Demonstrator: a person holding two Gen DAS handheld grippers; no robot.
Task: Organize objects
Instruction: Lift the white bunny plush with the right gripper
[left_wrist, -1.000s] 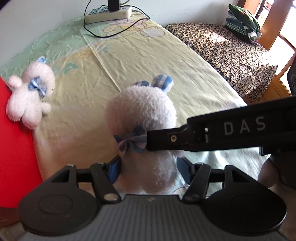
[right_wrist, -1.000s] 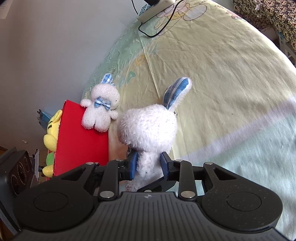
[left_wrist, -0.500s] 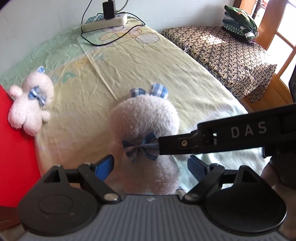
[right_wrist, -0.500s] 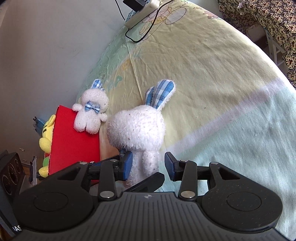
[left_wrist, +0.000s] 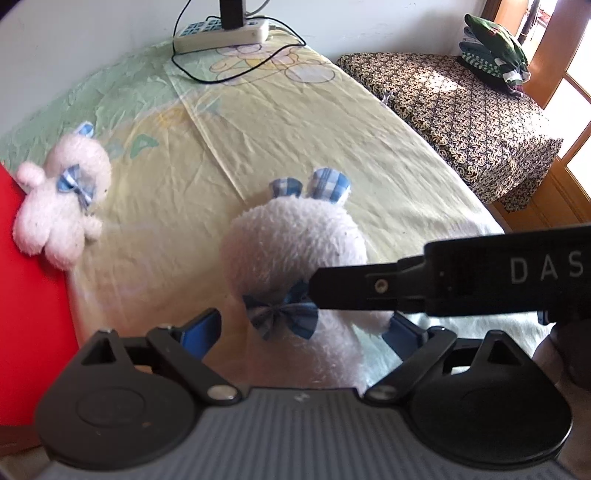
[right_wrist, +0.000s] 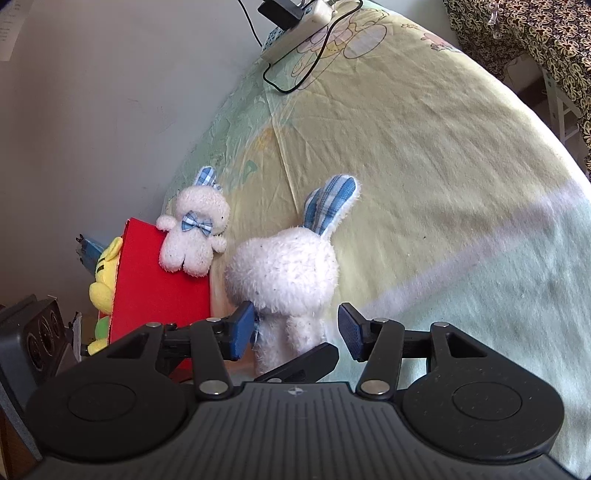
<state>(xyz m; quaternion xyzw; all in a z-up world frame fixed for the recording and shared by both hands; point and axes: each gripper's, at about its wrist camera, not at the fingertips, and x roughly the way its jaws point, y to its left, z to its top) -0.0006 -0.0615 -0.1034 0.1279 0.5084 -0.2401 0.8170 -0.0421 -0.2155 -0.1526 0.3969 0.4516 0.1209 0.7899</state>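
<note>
A white plush rabbit (left_wrist: 295, 254) with blue checked ears and a blue bow lies on the yellow-green bed sheet (left_wrist: 295, 122); it also shows in the right wrist view (right_wrist: 284, 269). My left gripper (left_wrist: 304, 328) is open with its blue pads either side of the rabbit's body. My right gripper (right_wrist: 297, 332) is open around the rabbit's legs; its arm crosses the left wrist view (left_wrist: 461, 280). A second, smaller white rabbit (left_wrist: 59, 206) leans on a red box (left_wrist: 26, 295); it also shows in the right wrist view (right_wrist: 194, 232).
A white power strip (left_wrist: 221, 31) with a black cable lies at the bed's far end. A patterned bench (left_wrist: 454, 99) with folded clothes (left_wrist: 491, 44) stands at right. A yellow plush toy (right_wrist: 103, 266) sits behind the red box (right_wrist: 155, 284).
Both grippers have opened and let go of the white rabbit, which now lies on the sheet between their pads. Both grippers have drawn back a little.
</note>
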